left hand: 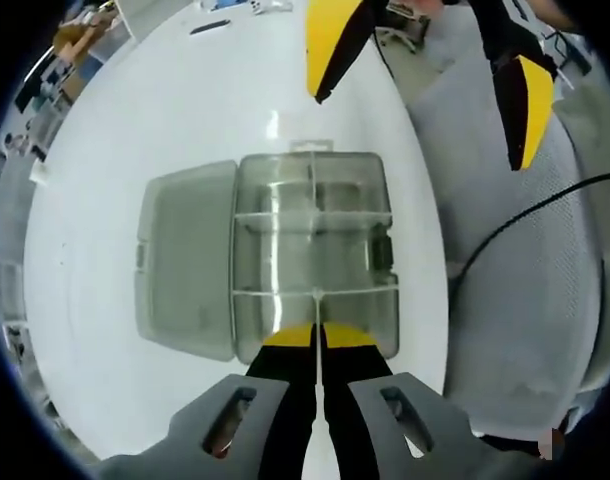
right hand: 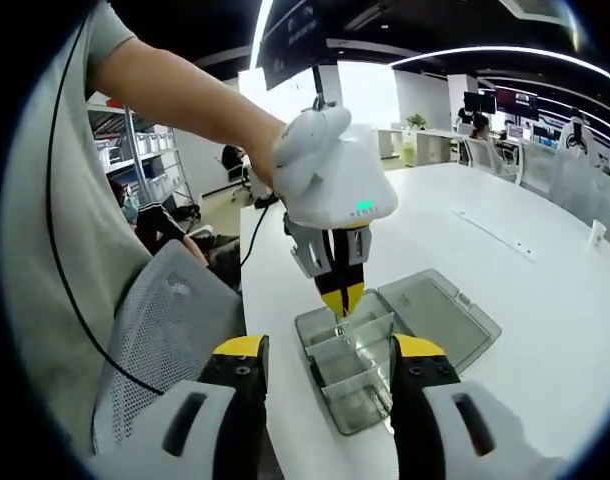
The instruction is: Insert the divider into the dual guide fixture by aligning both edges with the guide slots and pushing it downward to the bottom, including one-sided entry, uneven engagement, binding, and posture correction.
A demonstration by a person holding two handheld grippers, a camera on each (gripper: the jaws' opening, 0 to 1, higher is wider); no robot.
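Left jaws: closed together, yellow tips nearly touching, on the left gripper (left hand: 317, 336); they pinch the top edge of a thin clear divider (left hand: 314, 305), seen edge-on as a pale line running away from the tips.
Right jaws: spread wide on the right gripper (right hand: 330, 352), holding nothing; they hang above the near end of the box without touching it.
Divider: stands on edge inside the clear compartment box (left hand: 315, 250), directly below the left tips; its long axis runs along the box's centre line, in line with the left jaws. How deep it sits in the guide slots cannot be told.
Box: rests on the white table (left hand: 105, 150), toward the edge nearest the person; cross walls split it into several cells, all looking empty.
Lid (left hand: 185, 262): hinged open and lying flat on the table beside the box, on the side away from the person.
Nearer gripper: the left one, already on the divider; the right gripper is just beside the box but apart from the divider.
Coming move, as a judgement: a straight push down along the left jaws' axis, keeping both ends level so neither binds; the right gripper could steady the box.
Farther off: a grey mesh chair (right hand: 175, 320) beside the table edge, then office desks and shelving.
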